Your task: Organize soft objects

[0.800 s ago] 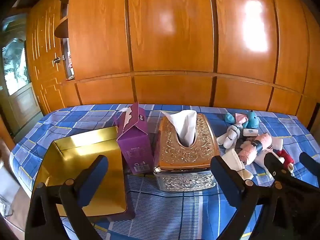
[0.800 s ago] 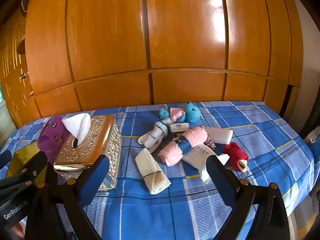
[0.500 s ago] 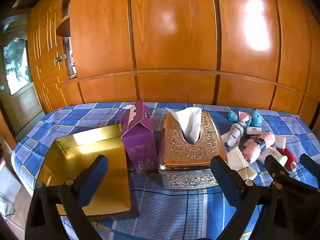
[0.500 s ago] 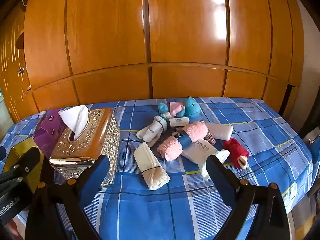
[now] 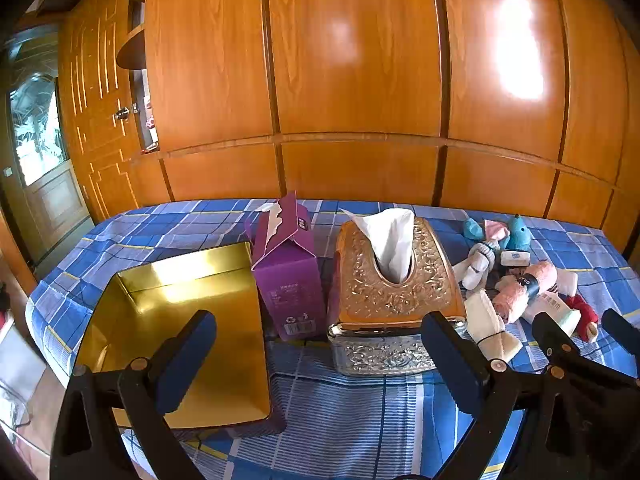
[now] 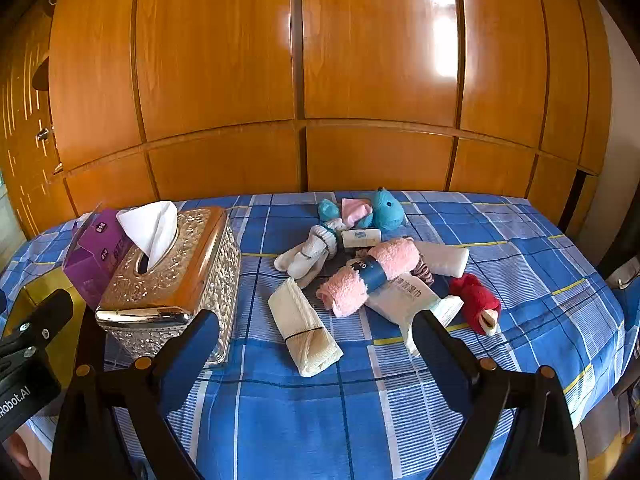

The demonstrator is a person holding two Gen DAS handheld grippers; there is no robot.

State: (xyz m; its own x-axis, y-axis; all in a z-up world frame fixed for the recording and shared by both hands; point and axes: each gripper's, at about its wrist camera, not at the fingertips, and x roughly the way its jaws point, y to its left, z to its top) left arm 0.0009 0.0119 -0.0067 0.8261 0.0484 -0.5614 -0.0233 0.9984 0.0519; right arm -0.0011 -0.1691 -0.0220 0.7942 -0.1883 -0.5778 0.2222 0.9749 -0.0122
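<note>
While both sets of fingers stand released and empty, the left gripper [image 5: 318, 354] hangs before one gold tray [image 5: 180, 320], one purple carton [image 5: 288, 276] and one tissue box [image 5: 396, 292]. Beyond the right gripper [image 6: 316, 354] fingers lies the heap of soft things [image 6: 372, 264] on the checked desk [image 6: 520, 264]; its overlapping pieces defy counting, though one cream roll [image 6: 304, 326] lies apart, nearest.

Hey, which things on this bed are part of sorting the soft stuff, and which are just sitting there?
Part of the job:
- rolled cream towel
- rolled pink towel with blue band
- white socks
- blue plush toy
- red rolled cloth
- gold tray, likely where they go

Just lying about:
- ornate gold tissue box
- purple carton
</note>
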